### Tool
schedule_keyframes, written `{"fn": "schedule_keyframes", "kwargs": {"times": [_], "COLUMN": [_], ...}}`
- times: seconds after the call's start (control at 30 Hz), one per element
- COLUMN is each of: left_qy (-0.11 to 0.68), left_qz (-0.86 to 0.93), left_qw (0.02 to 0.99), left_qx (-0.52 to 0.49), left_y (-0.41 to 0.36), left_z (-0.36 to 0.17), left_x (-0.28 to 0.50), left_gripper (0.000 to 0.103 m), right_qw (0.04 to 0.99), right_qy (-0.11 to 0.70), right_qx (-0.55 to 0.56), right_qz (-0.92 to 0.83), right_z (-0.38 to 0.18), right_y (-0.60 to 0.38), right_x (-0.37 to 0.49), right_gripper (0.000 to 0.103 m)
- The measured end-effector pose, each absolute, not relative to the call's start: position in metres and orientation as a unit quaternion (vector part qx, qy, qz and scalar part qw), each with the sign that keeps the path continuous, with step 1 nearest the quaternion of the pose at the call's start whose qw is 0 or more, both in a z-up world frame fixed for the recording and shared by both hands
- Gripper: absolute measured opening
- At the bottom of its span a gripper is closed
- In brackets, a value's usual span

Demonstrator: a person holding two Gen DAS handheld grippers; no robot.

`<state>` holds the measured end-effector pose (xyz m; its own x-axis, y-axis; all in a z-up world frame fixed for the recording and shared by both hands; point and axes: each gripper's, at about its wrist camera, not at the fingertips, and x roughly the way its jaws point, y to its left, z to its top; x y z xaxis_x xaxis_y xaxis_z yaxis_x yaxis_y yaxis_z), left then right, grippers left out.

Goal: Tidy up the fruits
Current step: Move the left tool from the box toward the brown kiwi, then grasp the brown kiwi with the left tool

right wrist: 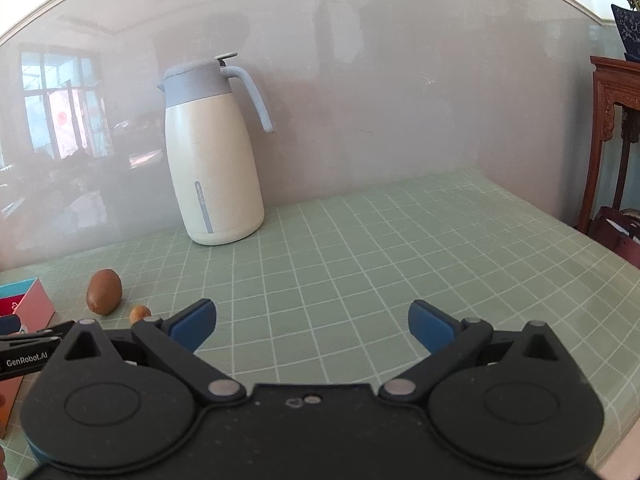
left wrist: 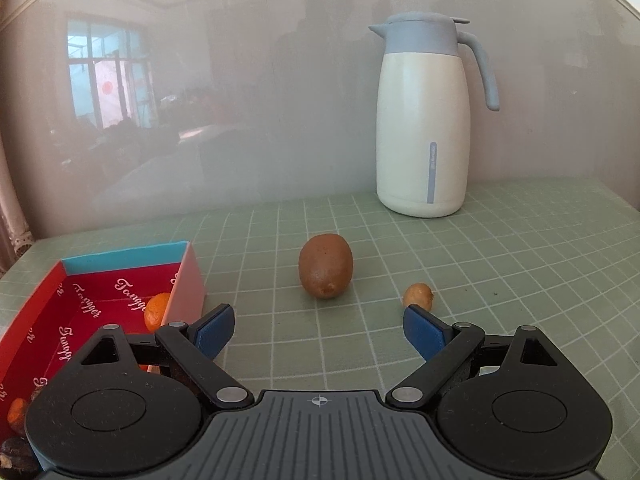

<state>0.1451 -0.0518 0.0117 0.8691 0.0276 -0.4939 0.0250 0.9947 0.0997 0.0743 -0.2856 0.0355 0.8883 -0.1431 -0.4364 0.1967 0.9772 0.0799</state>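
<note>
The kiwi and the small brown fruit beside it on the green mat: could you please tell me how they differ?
The kiwi is far larger than the small brown fruit. The kiwi is a fuzzy, dull-brown egg shape standing on end, while the small fruit is smoother, lighter tan and roundish. The kiwi lies ahead between the left gripper's open fingers; the small fruit sits just beyond its right fingertip. Both rest loose on the mat, outside the red box.
</note>
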Motion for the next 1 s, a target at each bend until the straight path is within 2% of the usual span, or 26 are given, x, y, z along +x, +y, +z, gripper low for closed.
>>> {"fn": "schedule_keyframes", "kwargs": {"times": [0.47, 0.9, 0.93, 0.97, 1.0], "left_qy": [0.267, 0.303, 0.304, 0.307, 0.312], "left_qz": [-0.013, -0.022, -0.023, -0.025, -0.025], "left_qw": [0.962, 0.952, 0.952, 0.950, 0.949], "left_qx": [0.057, 0.041, 0.039, 0.038, 0.038], "left_y": [-0.055, -0.051, -0.050, -0.049, -0.049], "left_z": [0.013, -0.011, -0.012, -0.014, -0.016], "left_x": [0.200, 0.249, 0.250, 0.252, 0.254], "left_gripper": [0.091, 0.090, 0.085, 0.075, 0.072], "right_qw": [0.964, 0.966, 0.966, 0.966, 0.966], "right_qy": [0.223, 0.227, 0.227, 0.228, 0.228], "right_qx": [0.071, 0.075, 0.073, 0.071, 0.070], "right_qz": [-0.125, -0.102, -0.101, -0.099, -0.097], "right_z": [0.027, 0.026, 0.027, 0.027, 0.027], "right_y": [-0.290, -0.284, -0.282, -0.281, -0.280], "right_x": [0.091, 0.093, 0.093, 0.093, 0.094], "right_gripper": [0.103, 0.103, 0.103, 0.103, 0.103]}}
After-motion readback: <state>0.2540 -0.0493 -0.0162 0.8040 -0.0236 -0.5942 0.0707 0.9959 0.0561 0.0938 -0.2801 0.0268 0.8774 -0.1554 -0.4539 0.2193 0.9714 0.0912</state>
